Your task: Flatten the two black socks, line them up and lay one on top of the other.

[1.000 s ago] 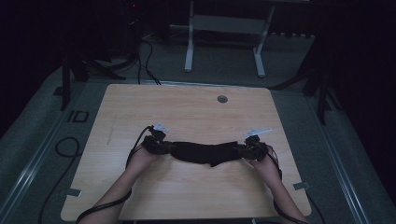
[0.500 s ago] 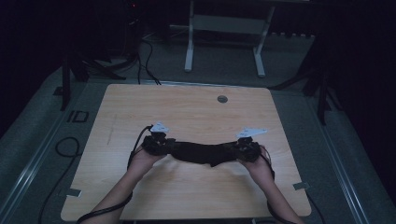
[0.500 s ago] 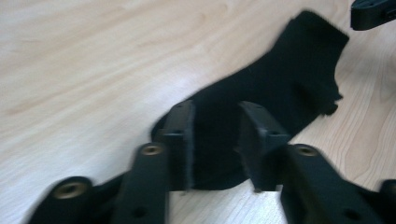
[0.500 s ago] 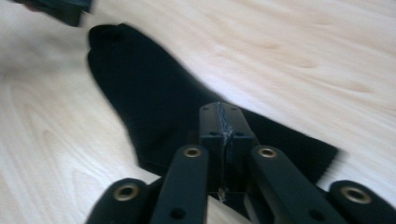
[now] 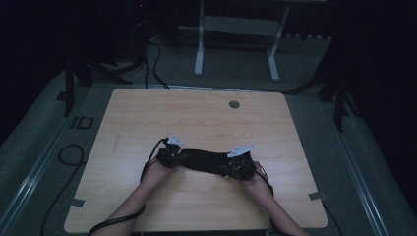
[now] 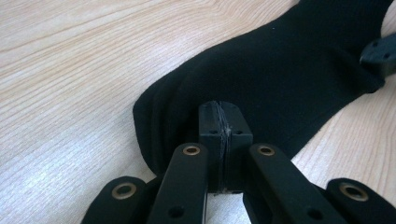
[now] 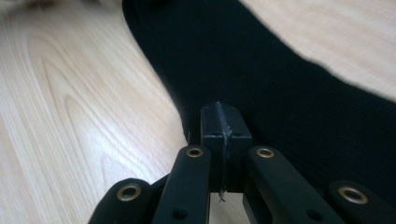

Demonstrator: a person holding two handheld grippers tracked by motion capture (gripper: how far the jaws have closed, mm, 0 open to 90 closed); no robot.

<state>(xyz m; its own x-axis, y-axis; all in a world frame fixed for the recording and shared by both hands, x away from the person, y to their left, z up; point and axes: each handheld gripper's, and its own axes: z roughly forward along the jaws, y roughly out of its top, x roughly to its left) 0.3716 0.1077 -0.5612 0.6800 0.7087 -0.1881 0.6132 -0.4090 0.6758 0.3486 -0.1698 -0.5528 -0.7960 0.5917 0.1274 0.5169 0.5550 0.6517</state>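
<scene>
- A black sock (image 5: 205,161) is lying flat on the desk (image 5: 196,118), stretched sideways, nearer the front edge than the back.
- The left gripper (image 6: 220,122) is pinching the sock's left end, its jaws having just closed tight on the cloth.
- The right gripper (image 7: 223,125) is pinching the sock's right end, jaws pressed together.

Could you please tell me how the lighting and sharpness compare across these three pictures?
High view: dim, the surroundings nearly black, the black cloth showing little detail on the wooden table. Left gripper view: bright and sharp, wood grain clear, the left gripper crisp. Right gripper view: bright, but the far tabletop and cloth edge look soft.
</scene>
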